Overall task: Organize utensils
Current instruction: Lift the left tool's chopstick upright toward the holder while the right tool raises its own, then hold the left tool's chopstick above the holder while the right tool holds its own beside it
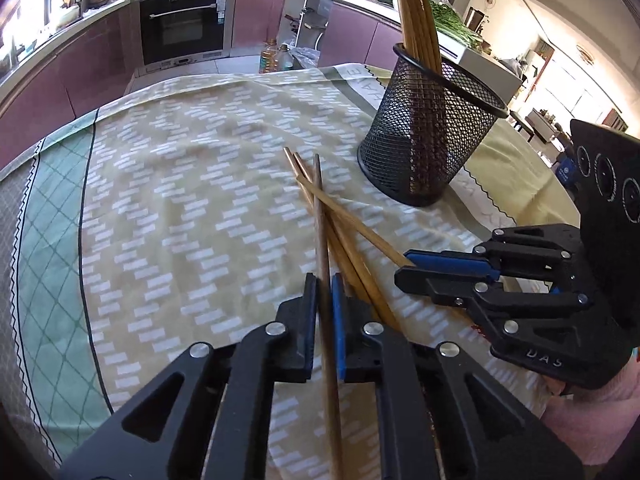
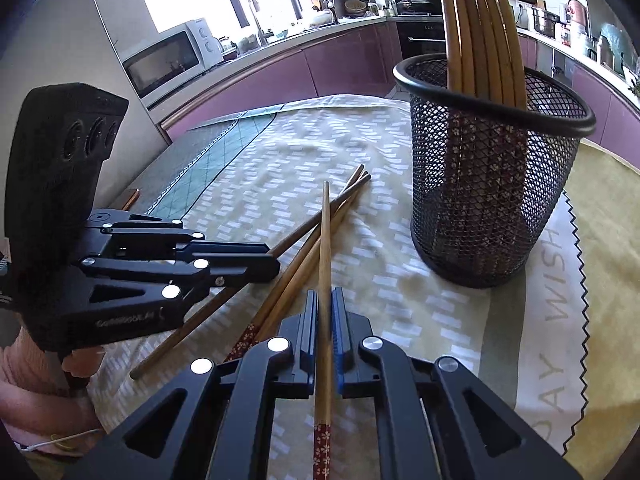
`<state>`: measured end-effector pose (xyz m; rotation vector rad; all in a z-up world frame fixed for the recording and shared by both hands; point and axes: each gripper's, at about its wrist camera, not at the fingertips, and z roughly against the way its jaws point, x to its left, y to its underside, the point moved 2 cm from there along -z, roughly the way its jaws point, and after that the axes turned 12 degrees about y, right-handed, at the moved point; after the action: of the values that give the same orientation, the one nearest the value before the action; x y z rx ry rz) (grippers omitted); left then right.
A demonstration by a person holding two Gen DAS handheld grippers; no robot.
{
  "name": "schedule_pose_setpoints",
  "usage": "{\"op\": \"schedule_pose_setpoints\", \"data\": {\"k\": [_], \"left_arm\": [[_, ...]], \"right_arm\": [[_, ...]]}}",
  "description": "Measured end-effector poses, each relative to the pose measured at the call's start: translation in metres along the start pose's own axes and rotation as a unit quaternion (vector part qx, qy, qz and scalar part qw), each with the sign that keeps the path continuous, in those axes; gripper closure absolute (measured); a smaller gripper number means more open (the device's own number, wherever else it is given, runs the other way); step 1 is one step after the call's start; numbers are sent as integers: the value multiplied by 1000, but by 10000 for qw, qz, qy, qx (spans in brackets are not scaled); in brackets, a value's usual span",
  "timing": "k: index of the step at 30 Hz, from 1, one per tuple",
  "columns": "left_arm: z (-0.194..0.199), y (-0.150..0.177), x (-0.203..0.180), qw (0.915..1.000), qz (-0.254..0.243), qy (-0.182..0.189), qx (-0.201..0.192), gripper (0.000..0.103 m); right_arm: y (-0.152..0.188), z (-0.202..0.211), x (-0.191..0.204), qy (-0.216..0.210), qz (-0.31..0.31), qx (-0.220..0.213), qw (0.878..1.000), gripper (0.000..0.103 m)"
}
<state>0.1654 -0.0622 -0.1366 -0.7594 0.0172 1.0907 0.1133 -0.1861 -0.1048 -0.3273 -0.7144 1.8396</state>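
Several bamboo chopsticks lie crossed on the tablecloth. My left gripper [image 1: 324, 292] is shut on the dark brown chopstick [image 1: 320, 216], which runs back between its blue pads. My right gripper [image 2: 325, 304] is shut on a lighter chopstick [image 2: 326, 236] with a red floral end. Two more chopsticks [image 2: 296, 276] lie under them, touching. From the left wrist view, the right gripper [image 1: 402, 270] comes in from the right, level with the pile. The left gripper [image 2: 276, 268] shows at the left of the right wrist view. Just behind stands a black mesh cup [image 2: 492, 184] [image 1: 428, 136] holding several upright chopsticks [image 2: 480, 20].
A patterned yellow-green tablecloth [image 1: 180, 200] covers the table, its far edge near the purple kitchen cabinets [image 1: 260, 16]. An oven [image 1: 184, 28] and oil bottles [image 1: 276, 56] sit beyond. A microwave [image 2: 168, 56] stands at the left. A hand holds each gripper.
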Motion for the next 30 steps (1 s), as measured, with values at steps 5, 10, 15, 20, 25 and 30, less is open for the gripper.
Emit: {"op": "schedule_pose_setpoints", "data": {"k": [5,10,15,20,25,30], "left_arm": [[9,0,-6,9999,-63,72,-128,96],[33,-5,-16,9989,-189,177,-398,96],[56,-12,-28,9968,-341,310,-656,96],[76,-18,-38,9940,-468,490,-855,96],[93,-21,-45,9912,-546,632,-1022,96],[104,-24,-47,9889,-549,759,-1153,96]], "right_arm": [[-5,17,-2,-56,31,-240,9997,97],[-13,37,-3,-59,36,-530,9986,97],[-17,57,-8,-12,-7,-782,9969,97],[-21,71,-13,17,-98,-1005,9949,97],[-24,83,-22,33,-175,-1189,9927,97],[-25,89,-27,37,-231,-1294,9913,97]]}}
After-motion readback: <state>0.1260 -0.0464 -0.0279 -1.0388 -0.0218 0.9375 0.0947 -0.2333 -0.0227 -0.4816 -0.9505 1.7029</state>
